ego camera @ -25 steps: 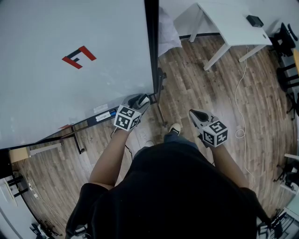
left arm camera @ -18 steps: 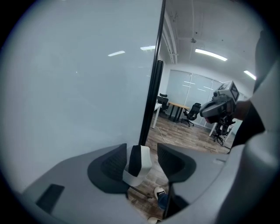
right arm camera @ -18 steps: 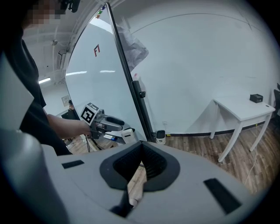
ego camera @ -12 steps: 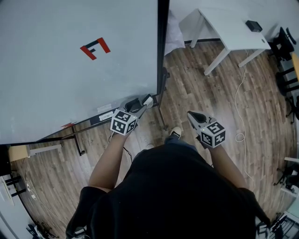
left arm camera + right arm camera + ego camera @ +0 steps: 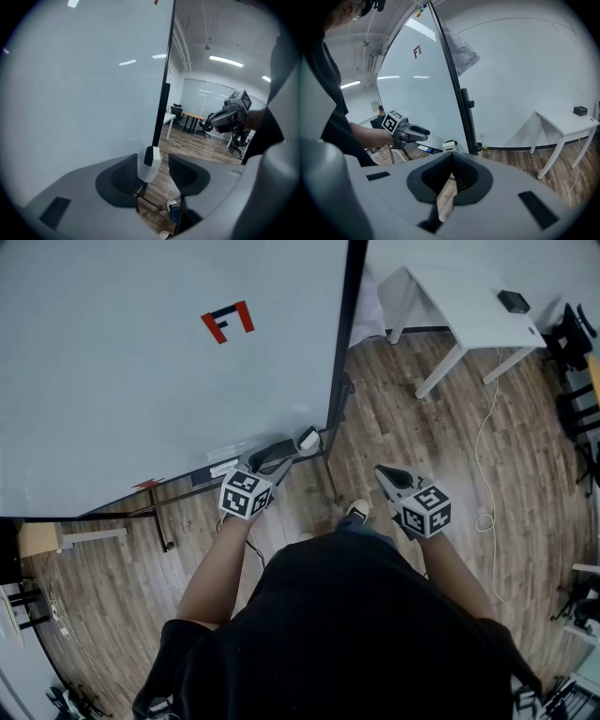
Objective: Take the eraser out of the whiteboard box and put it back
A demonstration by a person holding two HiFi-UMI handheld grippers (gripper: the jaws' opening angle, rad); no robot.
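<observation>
The whiteboard fills the upper left of the head view, with a ledge along its lower edge. A small white box sits at the ledge's right end. In the left gripper view the box has the dark eraser sticking out of its top. My left gripper is open, and the box shows in the gap just ahead of its jaws. My right gripper hangs shut and empty over the floor to the right, apart from the board.
A red and black mark is stuck on the board. The black frame post bounds the board's right edge. A white table stands at the back right, and a white cable trails across the wooden floor. My shoe shows between the grippers.
My left gripper has moved up and right along the ledge, closing on the white box. The head view has shifted, so the board sits further right. The right gripper has barely moved.
</observation>
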